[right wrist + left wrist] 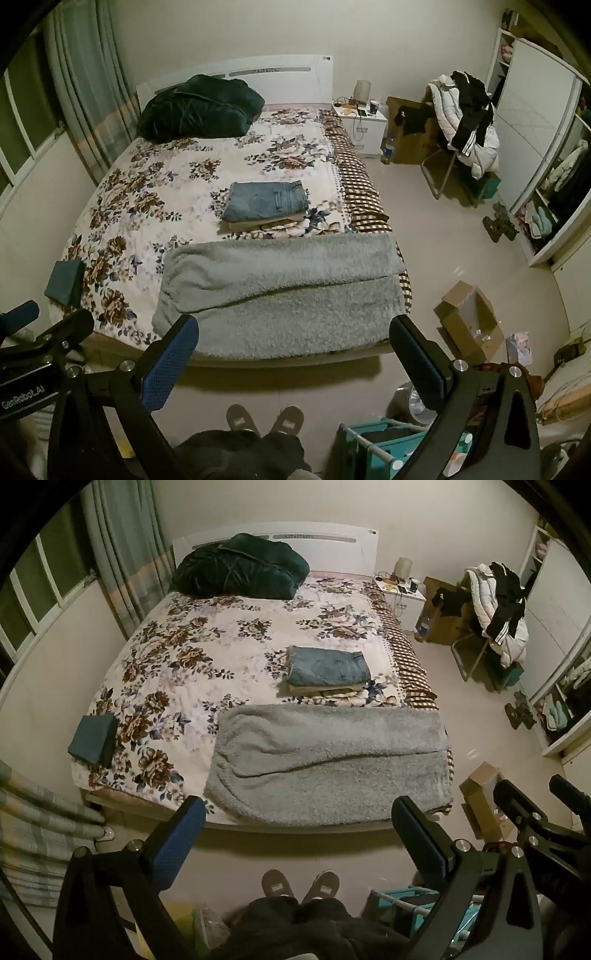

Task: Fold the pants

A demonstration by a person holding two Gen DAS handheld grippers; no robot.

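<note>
Grey fleecy pants (328,760) lie spread across foot of bed, near edge, one end overhanging. Left gripper (299,834) and right gripper (295,350) held above floor short of bed; jaws of both wide apart, nothing gripped.

Risks, judged: thick pile may be pinched only at top layer, so fold slips; overhang could drag pants off flowered bedspread (177,657); folded blue jeans on a stack (328,666) close behind could be nudged.

Writing: "GenRobot.AI" read on left gripper body in right wrist view. No other legible text.
</note>
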